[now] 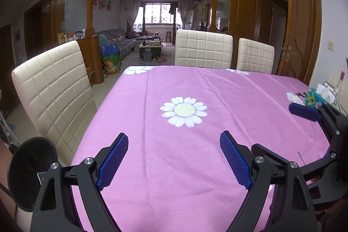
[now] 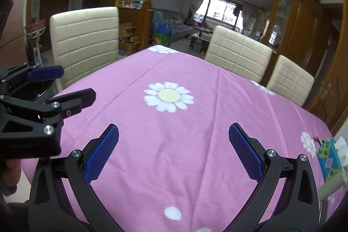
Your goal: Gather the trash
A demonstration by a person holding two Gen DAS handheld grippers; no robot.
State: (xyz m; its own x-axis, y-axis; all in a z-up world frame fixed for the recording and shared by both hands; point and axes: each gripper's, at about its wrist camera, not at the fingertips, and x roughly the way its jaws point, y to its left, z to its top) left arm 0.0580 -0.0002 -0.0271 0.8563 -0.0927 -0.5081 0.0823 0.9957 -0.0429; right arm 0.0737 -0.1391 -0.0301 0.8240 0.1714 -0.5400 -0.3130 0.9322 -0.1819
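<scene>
Left hand-held gripper (image 1: 174,145) spread wide, right hand-held gripper (image 2: 174,136) likewise, pink tablecloth (image 1: 174,84), beaded box (image 2: 328,158) holding white tissue

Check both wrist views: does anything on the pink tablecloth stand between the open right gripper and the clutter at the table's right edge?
Nothing visible does. The right gripper hangs open over bare pink tablecloth, and only cloth lies between it and the clutter at the right edge. No clear piece of trash can be told apart there.

I see soft daylight from the far window (image 1: 159,14), blown out to white. The pink cloth (image 1: 195,90) is evenly lit, shadows faint. Fisheye bends door frames; corners go black. My right view smears near the beaded box (image 2: 329,158).
</scene>
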